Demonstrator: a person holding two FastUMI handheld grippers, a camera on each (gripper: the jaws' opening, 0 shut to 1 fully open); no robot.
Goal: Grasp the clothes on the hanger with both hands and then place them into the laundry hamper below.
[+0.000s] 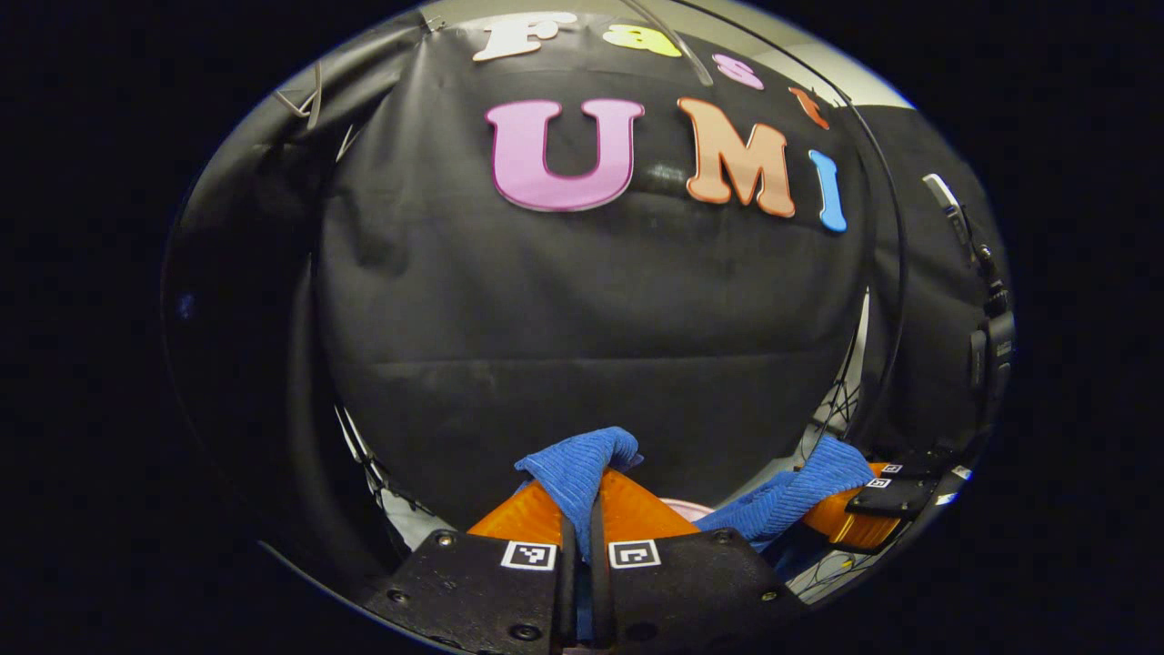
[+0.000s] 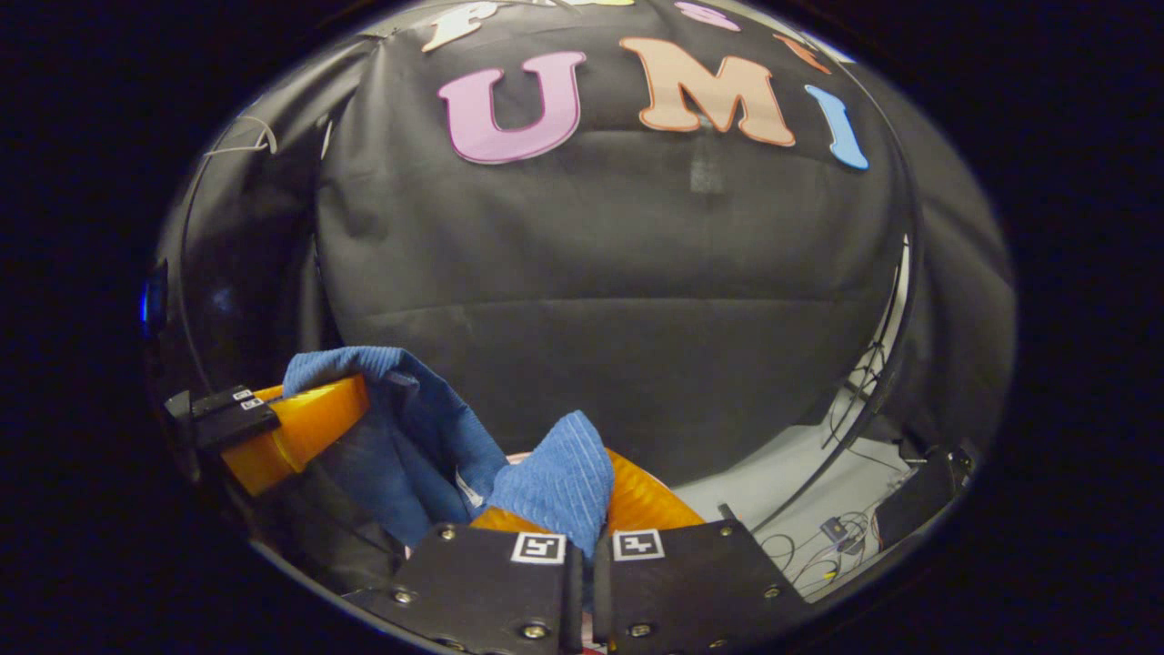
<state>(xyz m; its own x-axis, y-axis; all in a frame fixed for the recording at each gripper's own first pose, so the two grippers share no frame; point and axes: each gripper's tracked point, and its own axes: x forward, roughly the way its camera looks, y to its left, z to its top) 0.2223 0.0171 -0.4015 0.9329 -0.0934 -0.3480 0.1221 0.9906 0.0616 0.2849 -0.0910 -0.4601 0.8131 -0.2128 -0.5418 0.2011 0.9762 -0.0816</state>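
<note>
Fabric is pinched at both ends. In the left gripper view, the left hand-held gripper (image 1: 582,509) is seen at the bottom, fingers drawn together and clenched on a bunched fold of the blue clothes (image 1: 582,468), which sticks up between the fingers (image 1: 527,514) and just above their tips. In the right gripper view, the right hand-held gripper (image 2: 582,509) is likewise clenched on a fold of the blue clothes (image 2: 555,482), the ribbed cloth rising between its fingers (image 2: 646,505).

From the left gripper view, the right hand-held gripper (image 1: 859,509) is seen at the lower right, with blue cloth draped over and around it; the cloth sags between the two grips. From the right gripper view, the left hand-held gripper (image 2: 300,428) is seen at the lower left, blue fabric folded over its top and hanging down toward the near grip. A small white tag (image 2: 468,491) is visible on the hanging cloth.

Behind everything, the black cloth wall (image 1: 591,337) is seen. A pale floor (image 2: 782,491) with loose cables (image 2: 841,532) is visible at the lower right of the right gripper view. A pale pink edge (image 1: 687,507) is glimpsed just past the left fingers; what it belongs to cannot be told.
</note>
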